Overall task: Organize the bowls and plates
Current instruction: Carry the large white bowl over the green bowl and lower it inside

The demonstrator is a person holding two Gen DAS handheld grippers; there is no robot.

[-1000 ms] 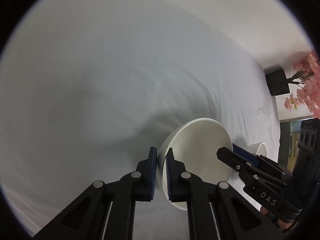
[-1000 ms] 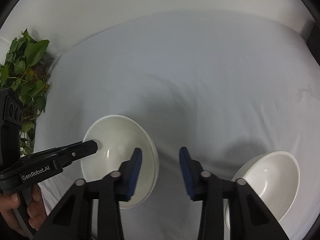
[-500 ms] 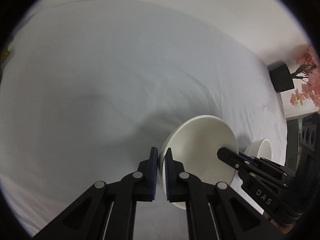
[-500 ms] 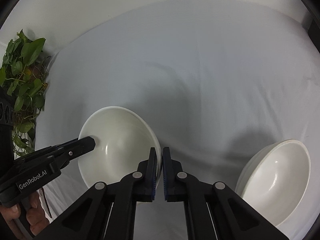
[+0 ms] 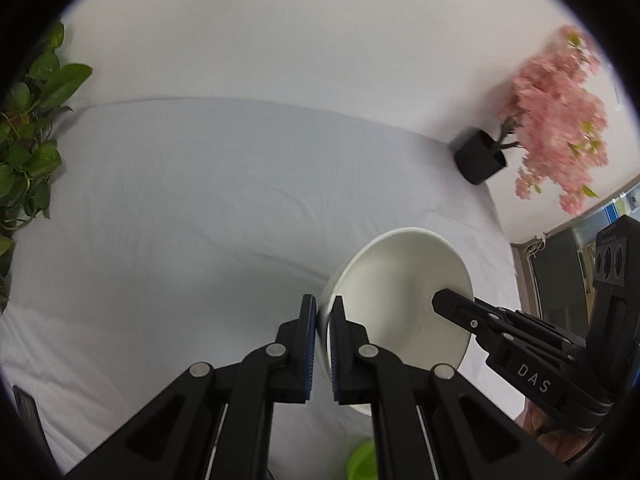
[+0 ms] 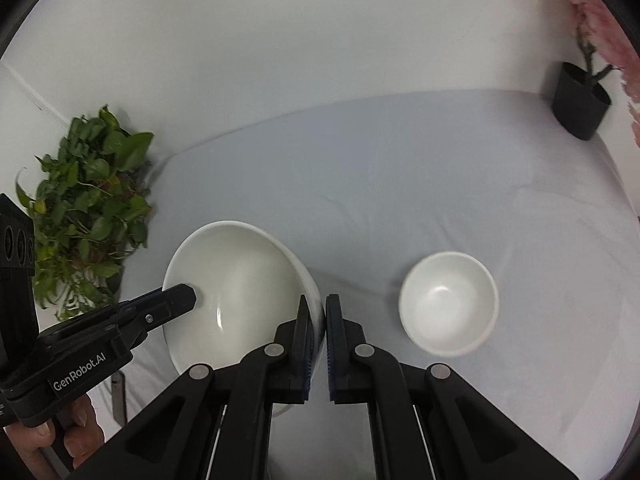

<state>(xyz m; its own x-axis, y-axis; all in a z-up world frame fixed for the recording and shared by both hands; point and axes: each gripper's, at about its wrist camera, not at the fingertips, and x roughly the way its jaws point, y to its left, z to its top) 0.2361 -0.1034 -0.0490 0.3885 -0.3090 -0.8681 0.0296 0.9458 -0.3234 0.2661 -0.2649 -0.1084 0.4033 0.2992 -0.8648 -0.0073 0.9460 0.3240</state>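
**Now both grippers hold the big bowl up**

Right now the big bowl (image 6: 236,292) is being carried. The left gripper (image 5: 322,320) pinches its left rim, and the right gripper (image 6: 317,320) pinches its right rim. Both are closed tight on the thin edge. The bowl looks to be lifted off the surface (image 6: 400,168), tilted a bit toward the near side.

A small bowl (image 6: 449,303) sits on the white cloth to the right, apart from the big one.

My guess is that the bowls should go together. The small bowl could fit inside the big one, so the big bowl may need to be set down first, near the small bowl. Both grippers must move as one, at the same speed, or the rim could slip out.
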